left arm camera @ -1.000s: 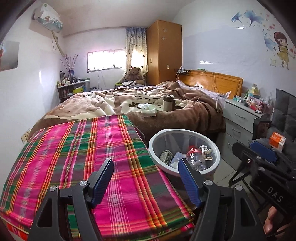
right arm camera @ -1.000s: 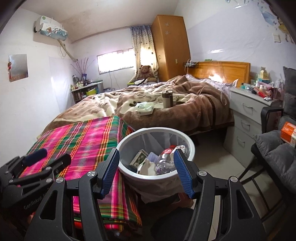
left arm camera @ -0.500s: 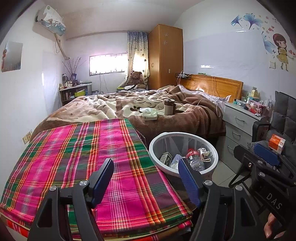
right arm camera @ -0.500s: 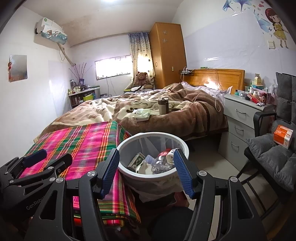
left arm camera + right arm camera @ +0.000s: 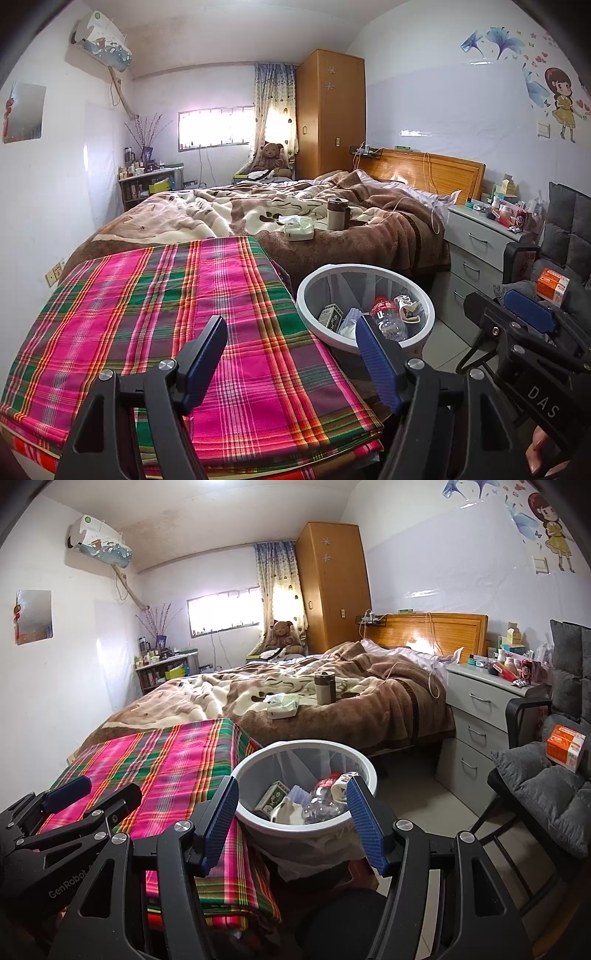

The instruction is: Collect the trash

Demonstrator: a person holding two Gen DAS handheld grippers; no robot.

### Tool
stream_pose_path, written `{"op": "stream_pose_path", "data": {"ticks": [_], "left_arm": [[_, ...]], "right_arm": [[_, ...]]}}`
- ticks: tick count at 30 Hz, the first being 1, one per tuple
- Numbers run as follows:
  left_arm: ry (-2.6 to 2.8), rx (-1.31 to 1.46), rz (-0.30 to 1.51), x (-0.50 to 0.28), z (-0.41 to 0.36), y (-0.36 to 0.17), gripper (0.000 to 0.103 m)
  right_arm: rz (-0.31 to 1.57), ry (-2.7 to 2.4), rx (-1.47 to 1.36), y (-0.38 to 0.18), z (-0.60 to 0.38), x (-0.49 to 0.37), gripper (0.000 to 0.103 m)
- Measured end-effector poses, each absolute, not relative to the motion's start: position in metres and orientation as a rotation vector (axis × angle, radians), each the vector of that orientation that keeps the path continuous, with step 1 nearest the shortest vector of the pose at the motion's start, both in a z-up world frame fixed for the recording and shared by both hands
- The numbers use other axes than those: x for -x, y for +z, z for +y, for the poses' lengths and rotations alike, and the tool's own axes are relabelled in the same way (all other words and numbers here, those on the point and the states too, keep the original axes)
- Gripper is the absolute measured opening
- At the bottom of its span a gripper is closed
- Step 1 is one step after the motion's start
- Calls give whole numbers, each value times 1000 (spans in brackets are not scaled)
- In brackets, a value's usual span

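Observation:
A white trash basket (image 5: 314, 317) (image 5: 365, 771) stands on the floor beside the plaid-covered table (image 5: 147, 317) (image 5: 166, 760). It holds a plastic bottle (image 5: 388, 317) (image 5: 323, 805), a small carton (image 5: 272, 795) and crumpled paper. My left gripper (image 5: 291, 347) is open and empty, above the table's right edge; it also shows in the right wrist view (image 5: 99, 794). My right gripper (image 5: 291, 812) is open and empty, just in front of the basket; it also shows at the right of the left wrist view (image 5: 517, 325).
A bed with a brown blanket (image 5: 280, 210) carries a tissue box (image 5: 299, 229) and a cup (image 5: 338, 213). A grey nightstand (image 5: 480, 716) with clutter stands at right. A black chair with a grey cushion (image 5: 546, 790) holds an orange box (image 5: 565, 747).
Both grippers have risen and pulled back a little, so the basket and table sit lower in view. Both stay open and empty.

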State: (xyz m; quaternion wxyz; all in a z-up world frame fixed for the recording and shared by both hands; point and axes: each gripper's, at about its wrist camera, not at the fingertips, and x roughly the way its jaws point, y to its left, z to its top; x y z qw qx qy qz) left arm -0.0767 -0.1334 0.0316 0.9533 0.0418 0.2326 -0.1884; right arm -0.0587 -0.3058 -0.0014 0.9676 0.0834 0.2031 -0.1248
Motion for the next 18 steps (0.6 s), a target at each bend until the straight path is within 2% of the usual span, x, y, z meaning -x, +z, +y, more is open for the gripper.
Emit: {"op": "stream_pose_path", "data": {"ticks": [18], "left_arm": [[-386, -87, 472, 77, -135, 32, 72]], "right_arm": [[414, -256, -175, -1, -303, 61, 62]]}}
